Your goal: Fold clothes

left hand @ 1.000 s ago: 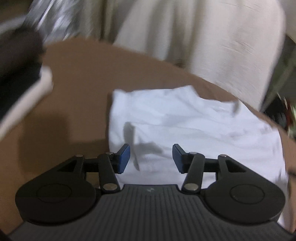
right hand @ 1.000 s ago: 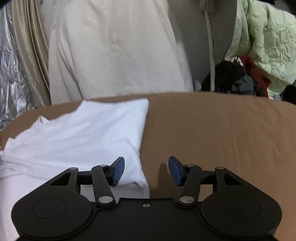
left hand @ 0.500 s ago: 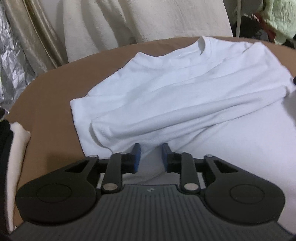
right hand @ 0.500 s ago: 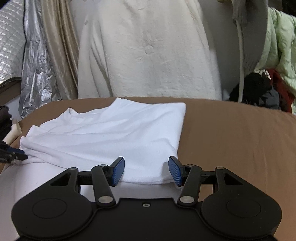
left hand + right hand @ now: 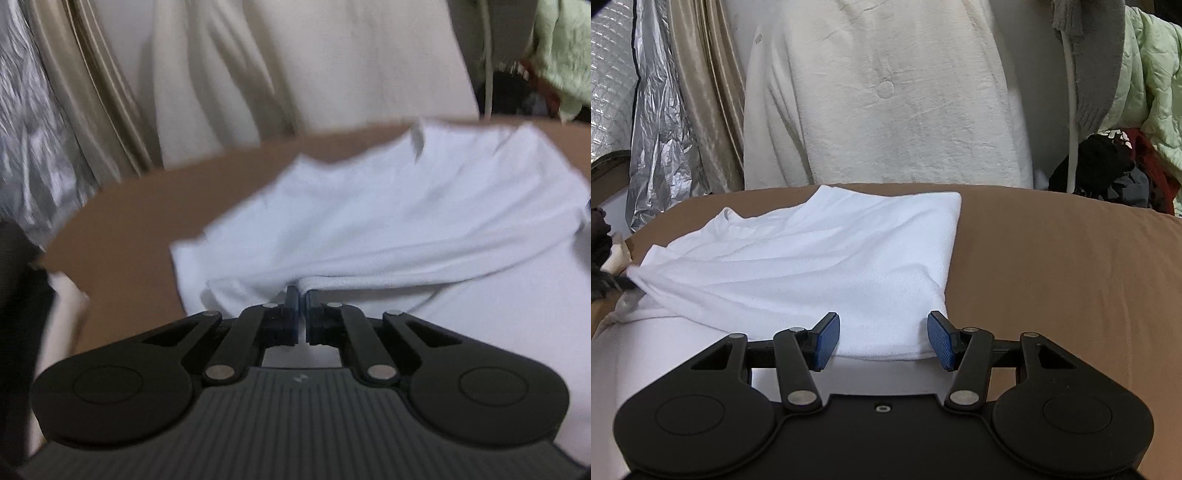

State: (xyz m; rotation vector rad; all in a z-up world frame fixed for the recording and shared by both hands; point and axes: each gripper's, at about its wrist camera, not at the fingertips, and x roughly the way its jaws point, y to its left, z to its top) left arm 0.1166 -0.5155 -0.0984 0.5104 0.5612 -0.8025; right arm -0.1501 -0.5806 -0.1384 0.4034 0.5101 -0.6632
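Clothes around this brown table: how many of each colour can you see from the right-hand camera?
White T-shirt, on the brown table: 1
Cream fleece robe, hanging: 1
Grey knit garment, hanging: 1
Pale green quilted jacket: 1
Dark and red clothes pile, too jumbled to count: 1 pile
Total: 5

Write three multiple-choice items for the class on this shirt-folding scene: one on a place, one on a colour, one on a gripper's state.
1. Where does the white cotton T-shirt lie?
A. on the brown cloth-covered surface
B. on a hanger
C. in a basket

2. What colour are the right gripper pads?
A. red
B. blue
C. yellow

3. How is the left gripper?
A. wide open
B. shut on an edge of the shirt
C. holding a hanger

Answers:
1 A, brown fabric shows around the shirt.
2 B, both pads show blue.
3 B, the fingers meet on a bunched fold of the shirt.
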